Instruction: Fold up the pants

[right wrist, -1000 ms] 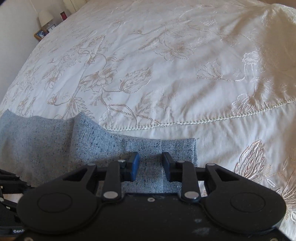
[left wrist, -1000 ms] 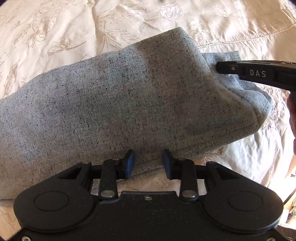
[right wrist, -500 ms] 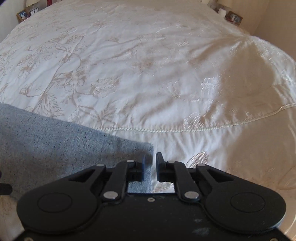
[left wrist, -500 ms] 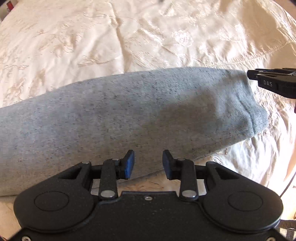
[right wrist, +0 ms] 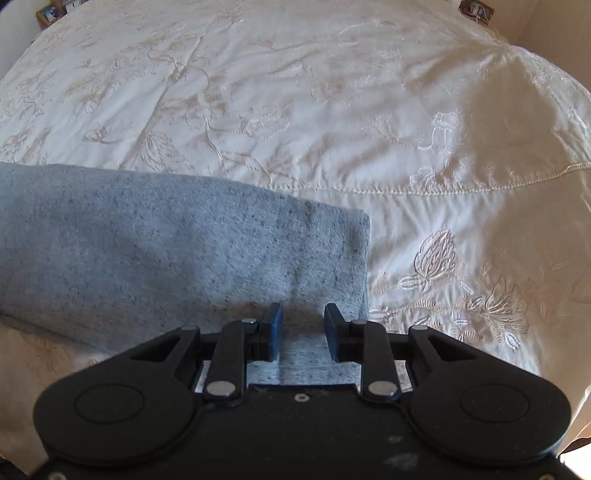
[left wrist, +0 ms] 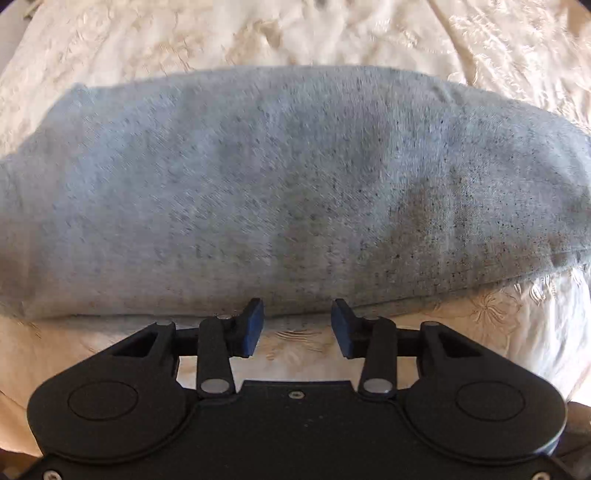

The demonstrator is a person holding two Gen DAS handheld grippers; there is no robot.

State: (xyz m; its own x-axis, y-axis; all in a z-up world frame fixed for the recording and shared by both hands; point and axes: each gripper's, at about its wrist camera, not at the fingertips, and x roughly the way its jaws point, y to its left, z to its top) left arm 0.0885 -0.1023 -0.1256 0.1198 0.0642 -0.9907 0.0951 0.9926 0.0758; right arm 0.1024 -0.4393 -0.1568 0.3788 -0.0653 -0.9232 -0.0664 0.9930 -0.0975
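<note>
**A:** so where's everything sitting from where you stand?

**B:** the pants are a grey-blue speckled bundle lying flat across the bed, on that cream bedspread with the embroidered flowers. Folded into a long, fairly thick slab running side to side.

**A:** and the left hand-held gripper?

**B:** right at the near long edge of the pants, fingers spread apart, nothing between them. Through the gap you just see bedspread, and the blue pads reach up to the fabric edge. Can't tell if they actually touch it. That view is a bit blurry too.

**A:** right one?

**B:** the right hand-held gripper is over the right end of the pants, near the squared-off corner. Jaws are parted, narrower gap than the left, and the cloth runs underneath and between the fingers, but they aren't pinching it.

**A:** anything else around?

**B:** a stitched seam line crosses the bedspread beyond the pants, and there are picture frames way off at the far corner of the bed.
</note>
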